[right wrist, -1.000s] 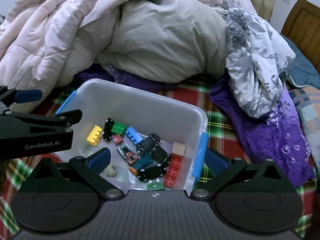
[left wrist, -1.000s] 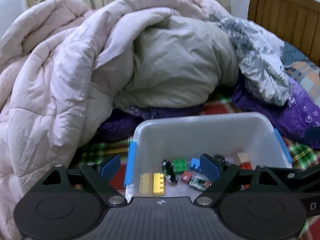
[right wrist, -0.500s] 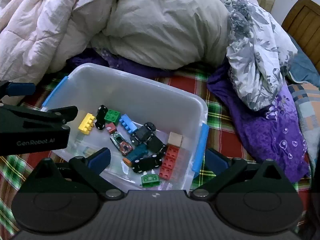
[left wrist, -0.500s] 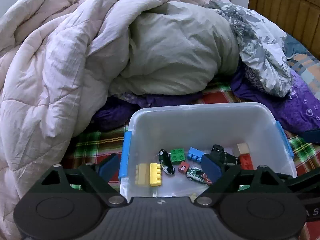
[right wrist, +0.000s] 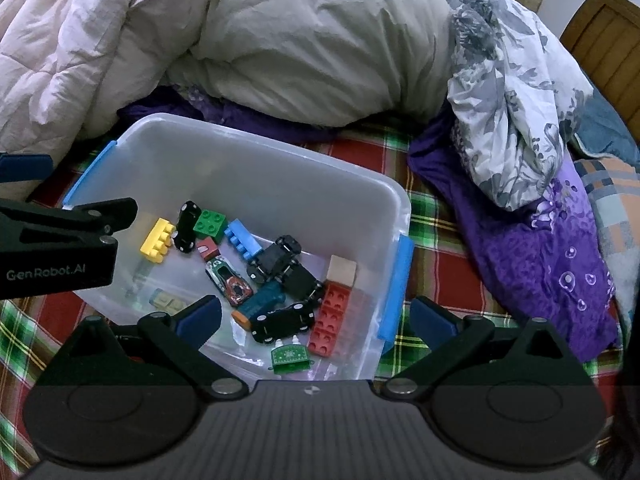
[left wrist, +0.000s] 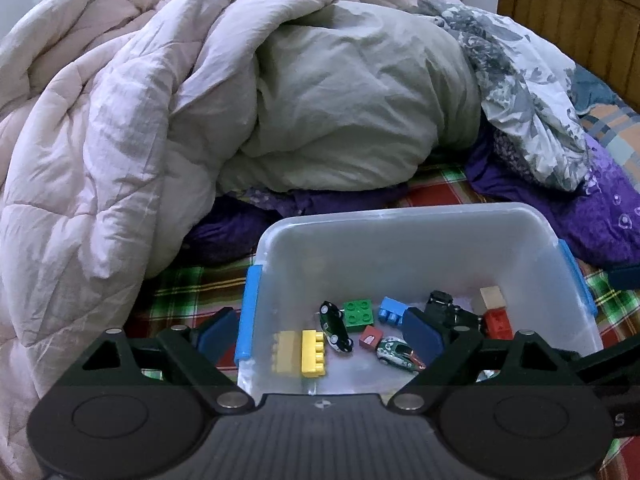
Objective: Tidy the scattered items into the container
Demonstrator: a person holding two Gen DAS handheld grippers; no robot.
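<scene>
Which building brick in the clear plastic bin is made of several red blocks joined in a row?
The long red brick strip beside the bin's blue right handle; the yellow, green and blue bricks are single pieces.

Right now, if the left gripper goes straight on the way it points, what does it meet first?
Probably the left gripper meets the yellow brick on the floor of the clear bin. Its jaws are open and empty, straddling the bin's left wall; depth is uncertain.

The left claw (left wrist: 320,330) tilts steeply downward, its blue-padded fingers (left wrist: 218,332) spread wide with nothing pinched between them. The right claw (right wrist: 316,316) also pitches down, fingers (right wrist: 200,316) splayed apart and gripping nothing.
</scene>
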